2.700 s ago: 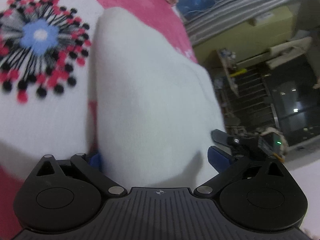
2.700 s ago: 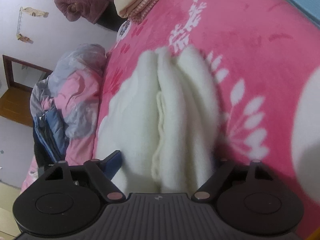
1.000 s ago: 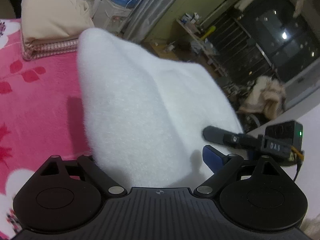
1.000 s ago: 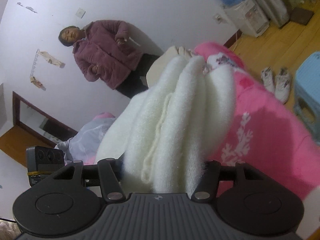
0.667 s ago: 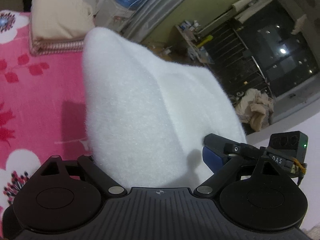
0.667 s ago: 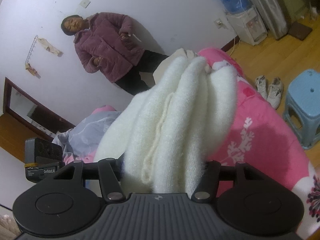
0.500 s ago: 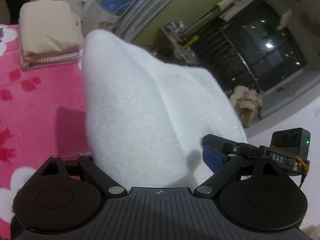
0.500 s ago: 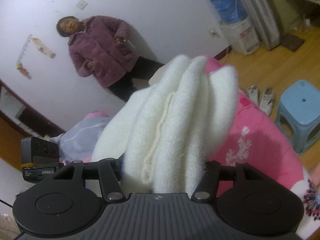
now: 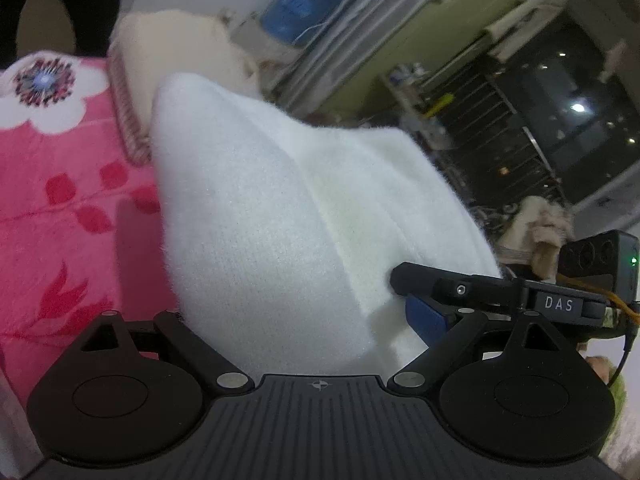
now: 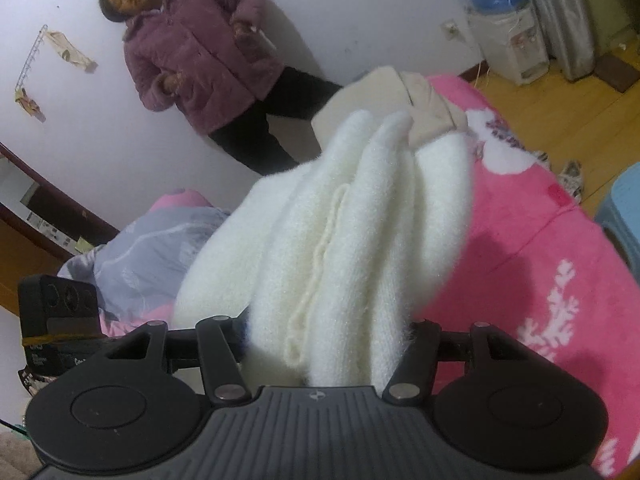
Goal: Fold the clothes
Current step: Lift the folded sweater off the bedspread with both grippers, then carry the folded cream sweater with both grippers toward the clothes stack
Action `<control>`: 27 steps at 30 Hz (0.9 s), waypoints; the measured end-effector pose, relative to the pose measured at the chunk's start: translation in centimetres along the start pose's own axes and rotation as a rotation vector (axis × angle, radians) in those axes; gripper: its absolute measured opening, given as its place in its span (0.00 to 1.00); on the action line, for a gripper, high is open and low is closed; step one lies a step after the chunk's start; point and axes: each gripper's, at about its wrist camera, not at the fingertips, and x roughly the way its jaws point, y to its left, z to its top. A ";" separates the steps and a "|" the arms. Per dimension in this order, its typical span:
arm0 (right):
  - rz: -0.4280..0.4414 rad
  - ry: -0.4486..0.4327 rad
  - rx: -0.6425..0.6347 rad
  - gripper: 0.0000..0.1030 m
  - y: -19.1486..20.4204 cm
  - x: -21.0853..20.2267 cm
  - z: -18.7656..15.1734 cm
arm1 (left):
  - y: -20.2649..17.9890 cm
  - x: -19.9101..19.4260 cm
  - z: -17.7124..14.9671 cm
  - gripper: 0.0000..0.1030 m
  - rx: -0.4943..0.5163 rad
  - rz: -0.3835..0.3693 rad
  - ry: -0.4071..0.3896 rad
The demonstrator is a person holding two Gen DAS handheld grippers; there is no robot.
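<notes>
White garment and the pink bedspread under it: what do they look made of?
Garment: looks like a soft, thick, fuzzy knit, possibly wool or acrylic; fine fibres stand off its edges, and a knit grain shows. Bedspread: seems a plush fleece, matte, with a short nap and printed flowers. Exact fibre cannot be told.

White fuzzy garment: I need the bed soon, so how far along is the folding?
Done: a folded stack sits on the pink blanket. In hand: the folded white garment, gripped by both the left gripper and right gripper. Left: setting it down, plausibly on that stack.
</notes>
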 end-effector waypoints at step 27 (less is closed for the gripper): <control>0.237 0.177 -0.069 0.60 -13.6 32.9 31.1 | 16.3 16.3 23.4 0.89 -0.217 0.251 -0.327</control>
